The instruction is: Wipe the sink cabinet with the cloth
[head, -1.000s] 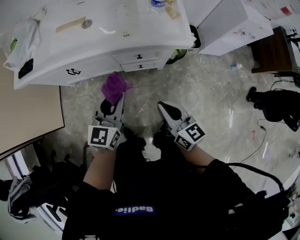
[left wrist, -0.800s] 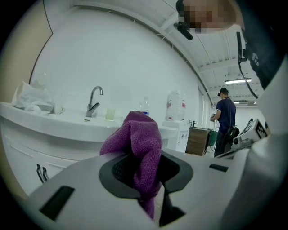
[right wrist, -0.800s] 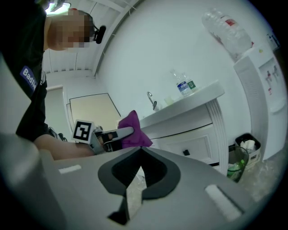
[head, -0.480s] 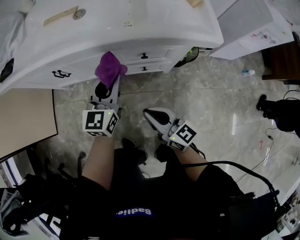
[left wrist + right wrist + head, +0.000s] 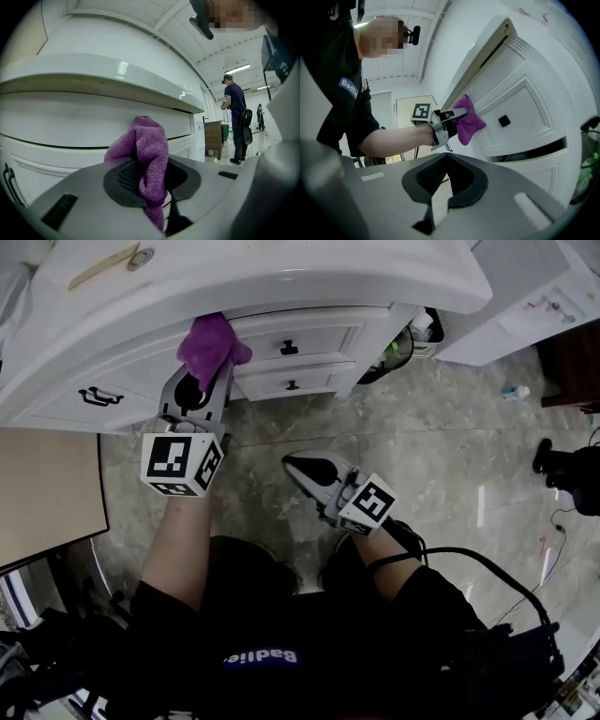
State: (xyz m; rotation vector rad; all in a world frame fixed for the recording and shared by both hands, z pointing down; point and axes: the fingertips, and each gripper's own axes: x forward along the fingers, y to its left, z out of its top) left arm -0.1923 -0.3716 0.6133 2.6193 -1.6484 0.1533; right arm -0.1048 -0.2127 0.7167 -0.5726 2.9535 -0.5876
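Observation:
A white sink cabinet (image 5: 319,338) with black-knobbed drawers fills the top of the head view. My left gripper (image 5: 199,382) is shut on a purple cloth (image 5: 211,341) and holds it against the cabinet front, just under the overhanging counter edge (image 5: 281,282). In the left gripper view the cloth (image 5: 146,152) bunches up out of the jaws, right at the white panel (image 5: 70,119). My right gripper (image 5: 298,468) hangs lower over the floor, shut and with nothing in it. The right gripper view shows the cloth (image 5: 468,123) beside a drawer knob (image 5: 504,121).
A bin with bottles (image 5: 412,334) stands right of the cabinet, and a white unit (image 5: 525,292) beyond it. A beige board (image 5: 47,493) lies at the left. A black cable (image 5: 469,559) and dark gear (image 5: 572,465) are on the marble floor. A person (image 5: 236,122) stands far off.
My left gripper has carried the purple cloth up from near the floor to the cabinet front below the counter. The right gripper has stayed low. The cabinet now looks closer.

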